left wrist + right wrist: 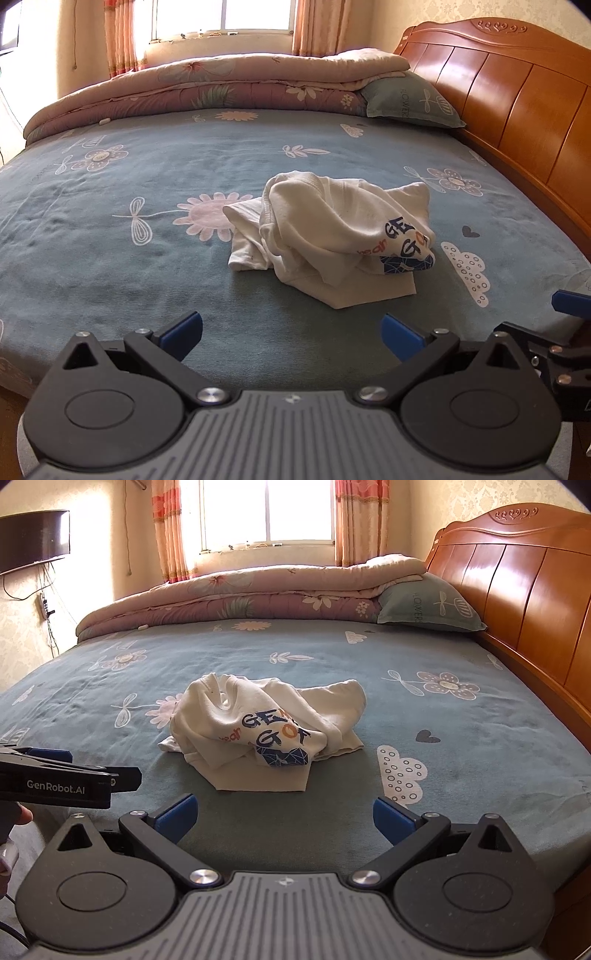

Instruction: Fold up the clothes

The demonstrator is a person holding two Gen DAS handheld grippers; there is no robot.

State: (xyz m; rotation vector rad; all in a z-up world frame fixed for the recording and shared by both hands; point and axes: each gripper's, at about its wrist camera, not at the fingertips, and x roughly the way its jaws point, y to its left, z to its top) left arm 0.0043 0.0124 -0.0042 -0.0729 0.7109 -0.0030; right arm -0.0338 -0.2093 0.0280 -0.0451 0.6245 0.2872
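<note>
My left tool wide open and empty, my right tool wide open too, crumpled white shirt in a heap mid-bed, just ahead of both tools

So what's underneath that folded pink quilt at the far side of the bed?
One green pillow pokes out from under the quilt near the headboard. Whatever else lies beneath is covered by the quilt.

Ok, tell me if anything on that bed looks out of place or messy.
Only the white shirt: it lies in a crumpled heap in the middle of the bed sheet, its printed front bunched up. The quilt and pillow sit tidy at the far side.
</note>
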